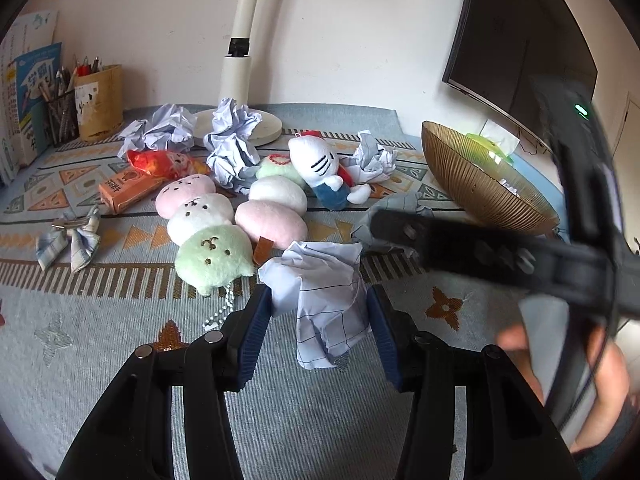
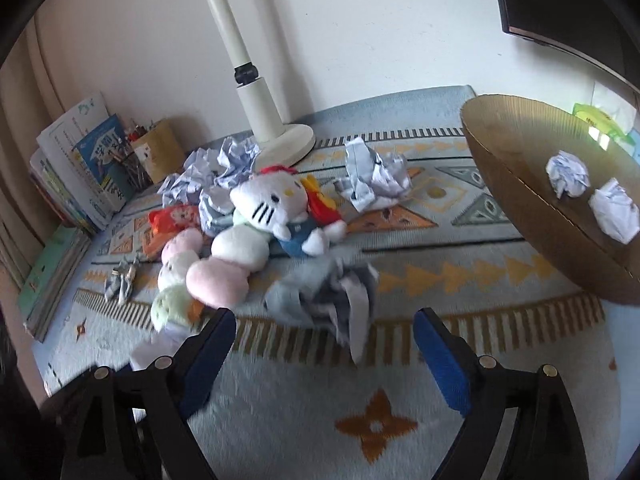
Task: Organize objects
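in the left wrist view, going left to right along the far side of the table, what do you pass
books → pencil cup → brown tub → lamp base → cat plush → gold bowl

The left tongs (image 1: 318, 322) have black plastic arms with round silver screw heads and ribbed dark-blue pads; the right tongs (image 2: 324, 354) match, their pads a brighter blue; seen from the left, the right one's black body carries a green light, bare skin behind it.
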{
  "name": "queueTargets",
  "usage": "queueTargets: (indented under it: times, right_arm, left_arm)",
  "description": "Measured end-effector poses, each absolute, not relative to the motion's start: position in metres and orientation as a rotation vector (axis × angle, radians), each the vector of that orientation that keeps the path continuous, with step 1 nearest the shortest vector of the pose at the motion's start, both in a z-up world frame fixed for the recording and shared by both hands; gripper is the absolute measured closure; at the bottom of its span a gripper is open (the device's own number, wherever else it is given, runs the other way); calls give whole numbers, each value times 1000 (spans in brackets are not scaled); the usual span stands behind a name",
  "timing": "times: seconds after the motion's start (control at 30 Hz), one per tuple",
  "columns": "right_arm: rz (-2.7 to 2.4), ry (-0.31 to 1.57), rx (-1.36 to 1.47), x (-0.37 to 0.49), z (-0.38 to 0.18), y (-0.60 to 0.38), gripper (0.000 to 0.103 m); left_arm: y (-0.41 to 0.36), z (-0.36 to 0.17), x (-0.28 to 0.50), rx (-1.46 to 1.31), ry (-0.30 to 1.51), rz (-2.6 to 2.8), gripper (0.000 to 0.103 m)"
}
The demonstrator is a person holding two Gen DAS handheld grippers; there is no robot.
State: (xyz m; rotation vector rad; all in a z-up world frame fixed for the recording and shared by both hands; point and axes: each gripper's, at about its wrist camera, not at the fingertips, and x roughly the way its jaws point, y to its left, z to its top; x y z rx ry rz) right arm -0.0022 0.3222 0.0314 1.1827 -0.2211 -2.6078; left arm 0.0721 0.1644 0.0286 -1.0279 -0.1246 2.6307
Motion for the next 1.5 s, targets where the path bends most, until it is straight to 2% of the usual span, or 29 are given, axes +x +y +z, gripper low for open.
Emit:
queueTargets:
  times: [0.03, 0.07, 0.1, 0.27, 0.37, 0.53, 0.67, 0.93, 1.0, 1.03, 1.07, 1.13, 1.23, 1.33, 1.5]
  right_arm:
    - [-2601, -225, 1194, -7, 29, 320, 14]
    - [-2588, -230, 1208, -11, 26, 318, 25]
    - [-2560, -240, 1225, -14, 23, 317, 44]
    - [-2589, -230, 1157, 6, 28, 323, 45]
    - [-2615, -319, 1128, 29, 42, 348, 45]
    - [-2816, -438, 969, 57, 105, 413, 44]
    - [-2979, -625, 876, 64, 140, 474, 43]
    - [-2963, -814, 1054, 33, 96, 525, 43]
    - [-2969, -842, 1060, 29, 91, 533, 39]
    - [-2968, -853, 1075, 26, 89, 537, 37]
    - [-2960, -875, 1080, 26, 88, 542, 33]
    - [-2952, -895, 1050, 30, 91, 548, 33]
    - [-3013, -796, 1012, 40, 103, 543, 33]
    - [-2985, -790, 944, 53, 120, 530, 33]
    - [-2900, -652, 824, 65, 152, 466, 33]
  left_arm:
    - [165, 29, 72, -1027, -115, 2633, 57]
    - [166, 28, 73, -1027, -109, 2634, 57]
    - [167, 28, 73, -1029, -102, 2631, 57]
    - [168, 27, 73, -1042, -88, 2628, 57]
    - [174, 33, 75, -1038, -49, 2637, 57]
    - [206, 91, 70, -887, -68, 2549, 57]
    - [248, 135, 42, -784, -100, 2468, 57]
    - [327, 120, -8, -845, -132, 2324, 56]
    - [337, 115, -14, -828, -136, 2323, 50]
    - [340, 113, -18, -828, -161, 2306, 36]
    - [342, 112, -22, -839, -171, 2294, 14]
    - [340, 111, -27, -848, -198, 2302, 1]
    - [320, 114, -25, -850, -251, 2300, 1]
    - [291, 125, -12, -814, -296, 2320, 1]
    - [219, 148, 35, -716, -333, 2463, 1]
